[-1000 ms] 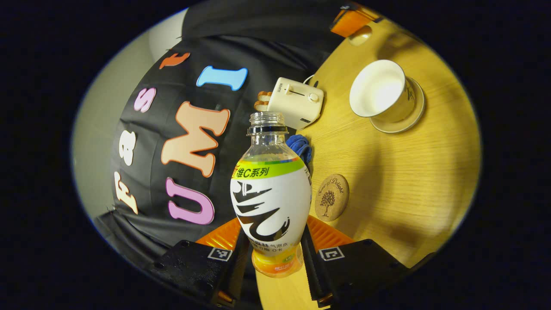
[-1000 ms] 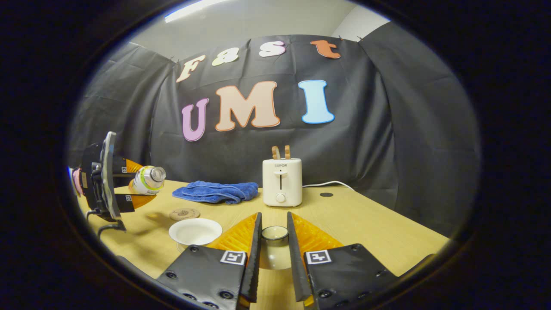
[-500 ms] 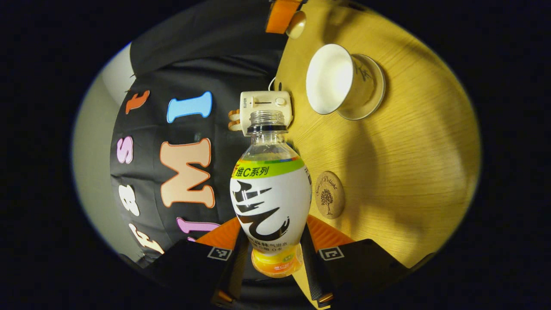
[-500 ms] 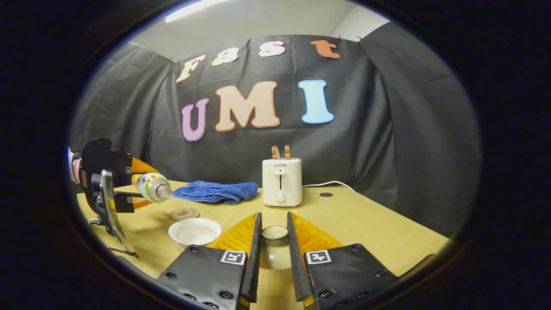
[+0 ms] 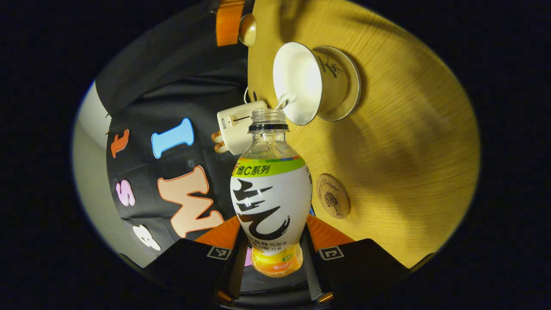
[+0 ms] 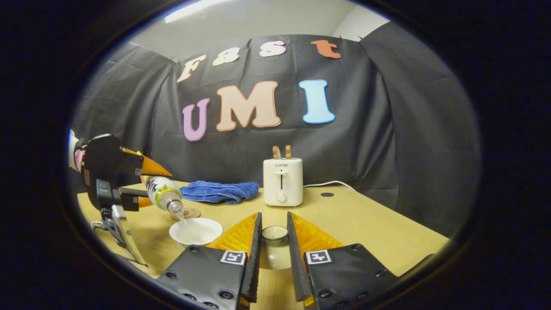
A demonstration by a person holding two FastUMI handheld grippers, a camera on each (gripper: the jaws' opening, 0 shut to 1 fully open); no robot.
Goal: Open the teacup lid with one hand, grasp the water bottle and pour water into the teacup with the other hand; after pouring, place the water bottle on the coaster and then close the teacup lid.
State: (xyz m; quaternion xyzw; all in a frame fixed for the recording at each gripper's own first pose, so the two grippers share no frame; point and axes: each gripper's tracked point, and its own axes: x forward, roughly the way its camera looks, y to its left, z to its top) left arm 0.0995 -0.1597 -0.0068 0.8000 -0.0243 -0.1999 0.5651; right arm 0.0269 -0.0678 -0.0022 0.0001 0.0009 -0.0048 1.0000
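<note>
My left gripper [image 5: 272, 258] is shut on the water bottle [image 5: 270, 202], an uncapped plastic bottle with a white and green label. The bottle is tipped mouth-down over the white teacup [image 5: 308, 82] on its saucer, and a thin stream of water runs into the cup. In the right gripper view the same tilted bottle [image 6: 163, 193] pours into the teacup [image 6: 196, 231] at the left. My right gripper [image 6: 274, 254] is shut on the teacup lid [image 6: 274, 247], held off to the cup's right above the table. The round cork coaster [image 5: 332, 196] lies bare beside the bottle.
A white toaster [image 6: 282, 181] with bread stands at the back of the wooden table [image 6: 370, 228], with a blue towel [image 6: 219, 191] to its left. The person's hand [image 6: 77, 157] holds the left gripper at the far left.
The left gripper has rolled the bottle further over and brought its mouth above the teacup; water now flows out. The right gripper and the lid have stayed still.
</note>
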